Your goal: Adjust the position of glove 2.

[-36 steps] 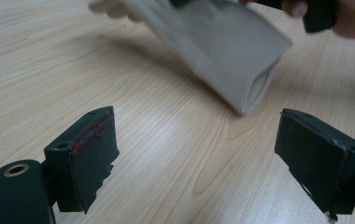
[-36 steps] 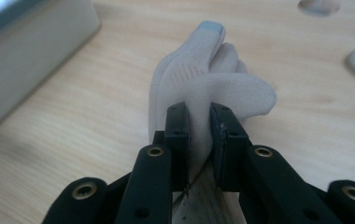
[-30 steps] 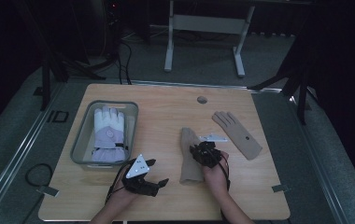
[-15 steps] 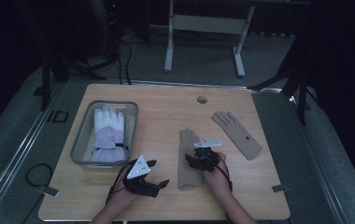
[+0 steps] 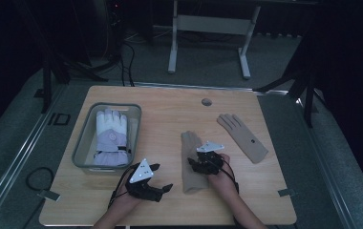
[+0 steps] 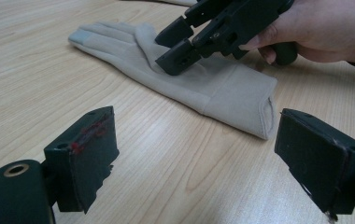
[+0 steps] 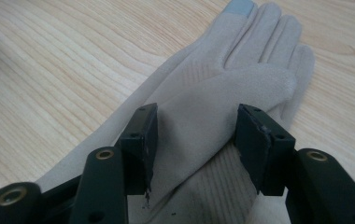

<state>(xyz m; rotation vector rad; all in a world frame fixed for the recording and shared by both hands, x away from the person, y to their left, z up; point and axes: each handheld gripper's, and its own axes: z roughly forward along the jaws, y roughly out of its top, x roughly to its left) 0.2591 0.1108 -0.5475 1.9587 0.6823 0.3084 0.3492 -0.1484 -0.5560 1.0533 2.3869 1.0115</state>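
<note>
We are sorting gloves: the white glove is already lying in the bin near the table's left edge. Our right gripper has just been opening, its jaws straddling the beige glove at the near edge. Our left gripper is waiting, jaws apart, while the second beige glove is lying toward the right edge.

On your surface, a bin sits at the left with a glove inside. A second glove lies near the middle, under your right hand-held gripper. A third glove lies farther right.
</note>
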